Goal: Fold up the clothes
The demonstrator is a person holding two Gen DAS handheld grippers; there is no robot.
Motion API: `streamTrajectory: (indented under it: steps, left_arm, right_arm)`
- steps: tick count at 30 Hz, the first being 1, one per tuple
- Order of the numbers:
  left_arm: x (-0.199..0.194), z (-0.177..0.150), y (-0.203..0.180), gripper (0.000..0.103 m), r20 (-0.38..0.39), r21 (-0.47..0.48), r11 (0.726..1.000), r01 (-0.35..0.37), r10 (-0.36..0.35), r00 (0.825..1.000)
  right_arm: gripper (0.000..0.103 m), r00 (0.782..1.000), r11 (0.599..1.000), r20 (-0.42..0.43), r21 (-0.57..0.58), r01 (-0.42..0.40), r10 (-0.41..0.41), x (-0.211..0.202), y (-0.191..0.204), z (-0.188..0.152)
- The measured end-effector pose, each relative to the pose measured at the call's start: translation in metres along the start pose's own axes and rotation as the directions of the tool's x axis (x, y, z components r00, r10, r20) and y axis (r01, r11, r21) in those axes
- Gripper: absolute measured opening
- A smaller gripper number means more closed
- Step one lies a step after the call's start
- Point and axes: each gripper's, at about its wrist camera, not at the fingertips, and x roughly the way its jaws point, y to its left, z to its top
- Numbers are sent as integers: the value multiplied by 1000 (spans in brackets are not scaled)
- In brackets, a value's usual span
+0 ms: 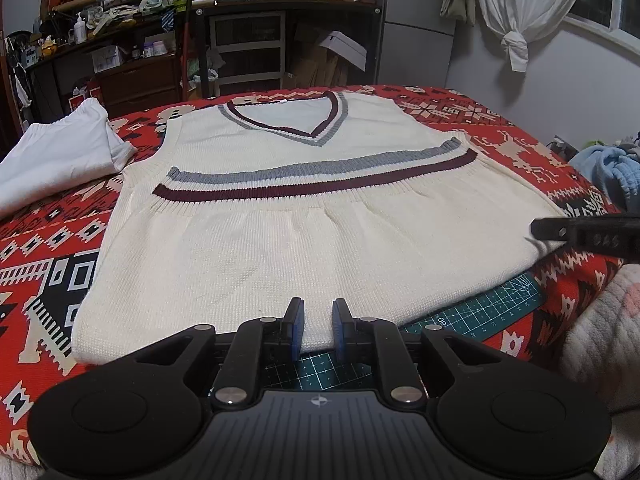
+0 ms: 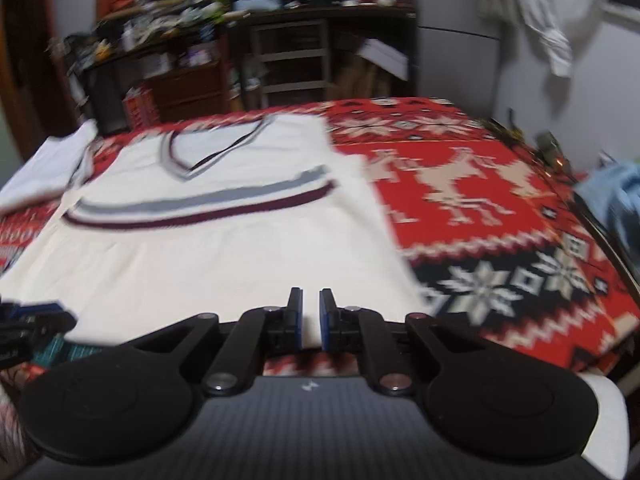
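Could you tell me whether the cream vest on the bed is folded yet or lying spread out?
Partly folded: the vest lies flat, but its striped hem is turned up across the chest below the V-neck.

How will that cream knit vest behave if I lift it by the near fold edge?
The cream knit vest will probably sag and drape: it is soft ribbed knit, already doubled over with its hem striping lying across the chest. The upper layer may slide off. It looks thick, so likely heavyish for cloth. The red patterned blanket may drag on it.
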Motion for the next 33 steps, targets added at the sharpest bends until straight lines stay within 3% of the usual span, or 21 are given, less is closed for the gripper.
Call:
streamTrajectory:
  steps: [8, 12, 20, 27, 33]
  left_arm:
    - [0, 0, 1, 16, 4, -5, 1000, 3, -3, 1000]
    - [0, -1, 1, 16, 8, -2, 1000, 3, -3, 1000]
    - [-1, -2, 4, 16, 12, -4, 1000, 16, -16, 1000]
    - [0, -3, 5, 16, 16, -9, 1000, 26, -26, 1000]
    - [0, -3, 8, 16, 15, -15, 999, 41, -41, 999]
  right_arm:
    - [9, 999, 1000, -46, -12, -20, 19, -1, 5, -18]
    - [9, 998, 998, -26, -11, -66, 66, -11, 17, -12]
    - [9, 979, 961, -49, -187, -202, 196, 6, 93, -10]
    - [9, 969, 950, -83, -193, -244, 232, 1, 100, -22]
    - [9, 963, 942, -82, -202, -269, 257, 2, 111, -9]
